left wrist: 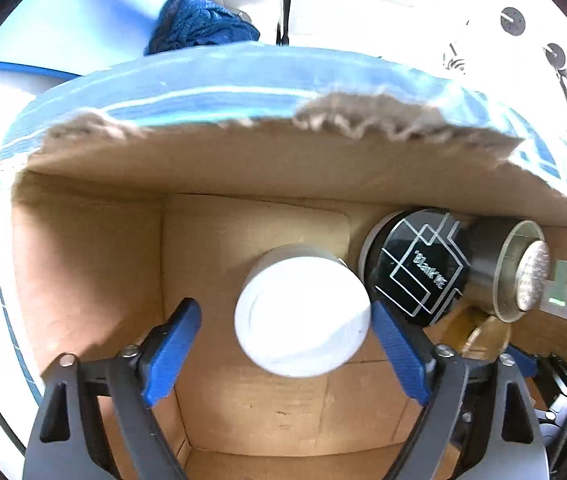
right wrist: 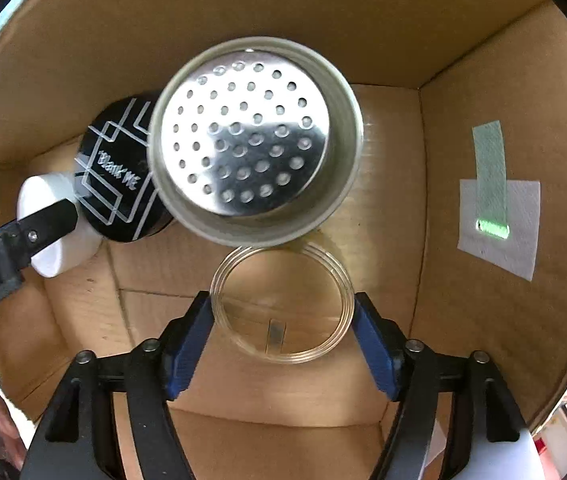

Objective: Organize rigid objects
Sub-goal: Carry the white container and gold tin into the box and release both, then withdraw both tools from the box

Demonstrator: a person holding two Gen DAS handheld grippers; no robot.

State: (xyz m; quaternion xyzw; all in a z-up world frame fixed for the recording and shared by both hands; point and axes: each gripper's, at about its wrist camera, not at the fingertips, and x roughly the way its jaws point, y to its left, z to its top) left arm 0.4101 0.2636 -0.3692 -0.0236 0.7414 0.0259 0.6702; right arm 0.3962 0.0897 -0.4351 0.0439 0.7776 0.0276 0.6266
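The left gripper point(left wrist: 285, 344) sits closest to the lens, its blue pads spread wide. The right pad touches the rim of the white-lidded jar point(left wrist: 302, 312); the left pad stands clear of it, so nothing is clamped. In the other wrist view the right gripper point(right wrist: 282, 336) brackets the clear glass jar point(right wrist: 282, 305) with both pads against its threaded mouth, apparently holding it, though the transparent wall makes firm contact hard to confirm.

Everything lies inside the cardboard box point(left wrist: 83, 264), the largest thing in sight, with a torn flap point(left wrist: 275, 140) edged in blue printing hanging over its opening. A white paper patch point(right wrist: 499, 226) with a strip of green tape point(right wrist: 490, 178) is stuck to the right inner wall.

Next in size, the metal tin point(right wrist: 257, 142) with a perforated lid stands against the back wall, overlapping the clear jar's far rim. Just left of it, touching, is the black tin point(right wrist: 119, 178), lettered "Blank Me". The white-lidded jar stands leftmost, beside the black tin on the box floor.

Outside, a crumpled blue cloth point(left wrist: 199, 24) lies beyond the flap.
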